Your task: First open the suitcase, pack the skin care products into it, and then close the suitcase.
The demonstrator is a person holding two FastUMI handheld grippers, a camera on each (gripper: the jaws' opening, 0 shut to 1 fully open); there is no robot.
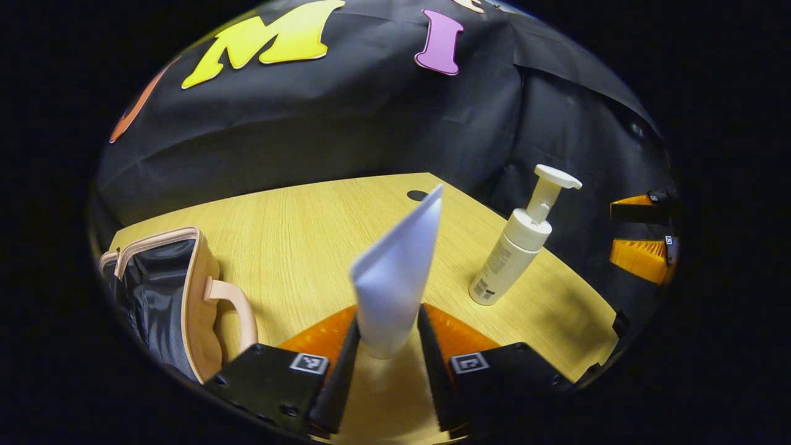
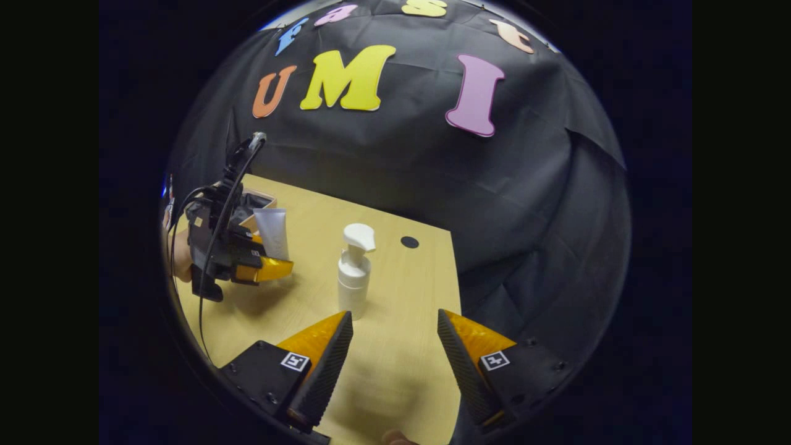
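My left fingers are clamped on the lower end of a white squeeze tube, which stands up above the bench. The grip sits low, so I think the tube can tilt or slip out when I swing it toward the open suitcase on my left. My right fingers are apart and hold nothing, near the foam pump bottle; a careless move there may knock this bottle over. The suitcase is cut off at the edge, so I cannot see what already lies inside.
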